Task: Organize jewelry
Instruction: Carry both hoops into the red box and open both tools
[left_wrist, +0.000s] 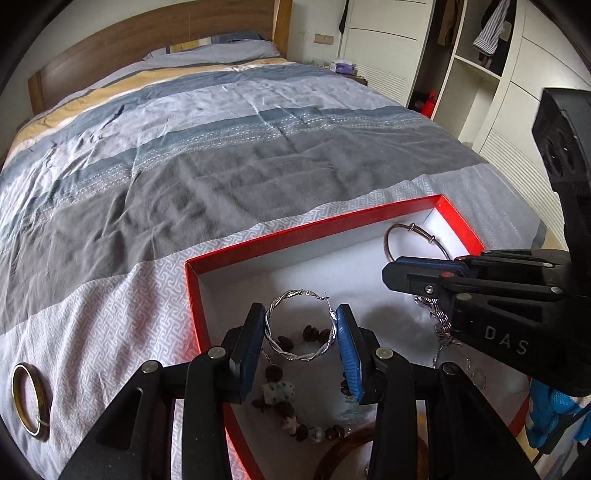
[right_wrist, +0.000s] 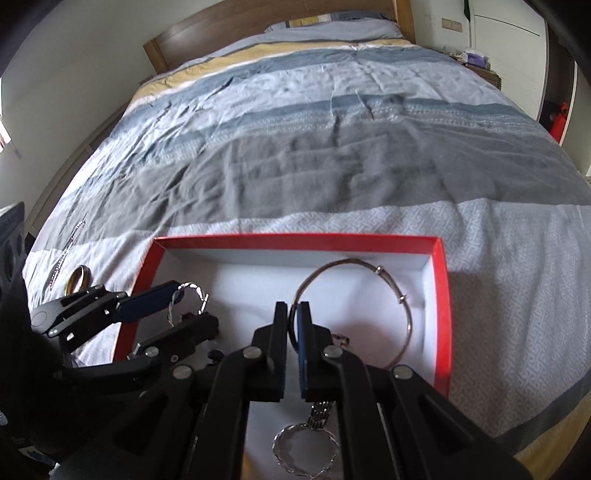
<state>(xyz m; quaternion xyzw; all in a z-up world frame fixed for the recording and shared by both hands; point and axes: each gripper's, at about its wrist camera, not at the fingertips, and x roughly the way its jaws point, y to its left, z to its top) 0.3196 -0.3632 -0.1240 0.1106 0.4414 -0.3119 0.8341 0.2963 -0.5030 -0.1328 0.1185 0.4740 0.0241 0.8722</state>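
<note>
Silver twisted hoop (left_wrist: 300, 326) sits pinched between the left hand-held gripper (left_wrist: 301, 350) pads, above the red box (left_wrist: 258, 242). Right view: the right hand-held gripper (right_wrist: 294, 347) clamps the thin bangle (right_wrist: 369, 314), which extends forward-right inside the box.

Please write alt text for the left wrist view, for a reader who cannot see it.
The left hand-held gripper holds a twisted silver hoop between its blue pads over a red-rimmed box on a striped bed. The right hand-held gripper reaches in by a thin silver bangle; a gold bangle lies outside.
</note>
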